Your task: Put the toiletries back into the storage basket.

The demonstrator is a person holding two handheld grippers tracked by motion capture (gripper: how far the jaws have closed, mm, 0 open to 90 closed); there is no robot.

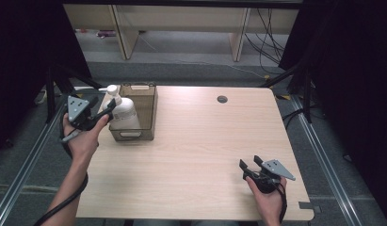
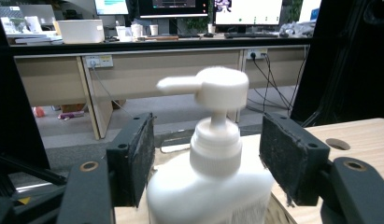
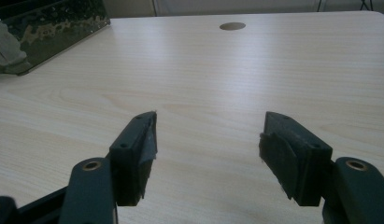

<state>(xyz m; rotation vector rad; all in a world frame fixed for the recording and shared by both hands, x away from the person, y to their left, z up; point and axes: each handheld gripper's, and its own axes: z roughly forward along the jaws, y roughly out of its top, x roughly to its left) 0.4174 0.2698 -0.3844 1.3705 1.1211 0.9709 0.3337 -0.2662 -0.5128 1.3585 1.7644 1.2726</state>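
The surface [image 1: 196, 155], a pale wood-grain top with a round cable hole [image 1: 222, 99] near its far edge, carries one brown open-topped box [image 1: 140, 113] at its far left corner; that box is taken as the landmark throughout. A white pump bottle [image 1: 124, 113] stands upright at the box's left side, apparently inside its left compartment, though the high view does not settle whether its base is fully seated or raised. The left gripper [image 1: 108, 109] is at the bottle from the left of the box, its jaws spread wide on either side of the bottle's neck and shoulder; in the left gripper view a gap shows at each pad, so no grip is confirmed. The right gripper [image 1: 250, 165] rests well to the right of the box, near the surface's near right corner, jaws wide and empty. Risks, as judged: closing on the narrow collar or the pump head [image 2: 213, 84] rather than the body may let the smooth bottle swing or slip; a lift may drag against the box wall and shift the light box, since nothing steadies it; pressure on the pump head may dispense liquid.
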